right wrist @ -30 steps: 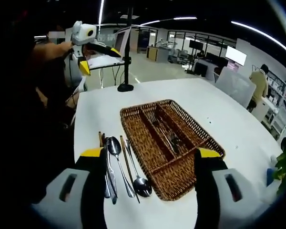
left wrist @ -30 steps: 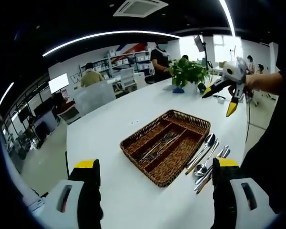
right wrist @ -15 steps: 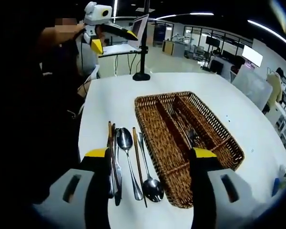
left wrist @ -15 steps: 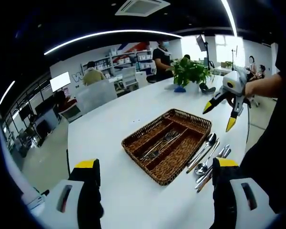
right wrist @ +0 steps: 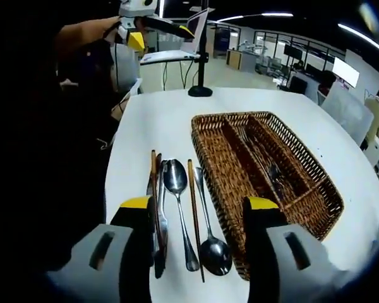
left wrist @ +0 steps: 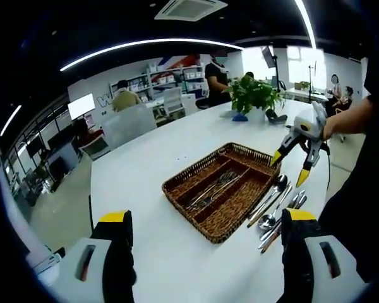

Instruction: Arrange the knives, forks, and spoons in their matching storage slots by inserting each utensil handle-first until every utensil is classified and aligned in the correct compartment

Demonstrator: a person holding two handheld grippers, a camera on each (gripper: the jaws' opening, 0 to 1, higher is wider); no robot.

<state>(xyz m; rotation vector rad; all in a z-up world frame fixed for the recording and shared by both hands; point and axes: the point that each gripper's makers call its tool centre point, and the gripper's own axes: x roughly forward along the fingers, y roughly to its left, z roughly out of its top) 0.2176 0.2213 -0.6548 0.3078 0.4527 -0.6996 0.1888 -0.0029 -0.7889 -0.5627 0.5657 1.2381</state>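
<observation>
In the right gripper view, the right tongs [right wrist: 199, 214] cover the near ends of the loose steel utensils [right wrist: 177, 208]. Utensils inside the brown wicker tray [right wrist: 230, 189] blur beyond telling apart.

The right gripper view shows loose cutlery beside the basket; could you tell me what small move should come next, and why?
Probably lower the right gripper onto a spoon. Its jaws stand open and empty just above the row of loose utensils, which lies on the table beside the wicker basket. Only the middle slot holds cutlery.
</observation>
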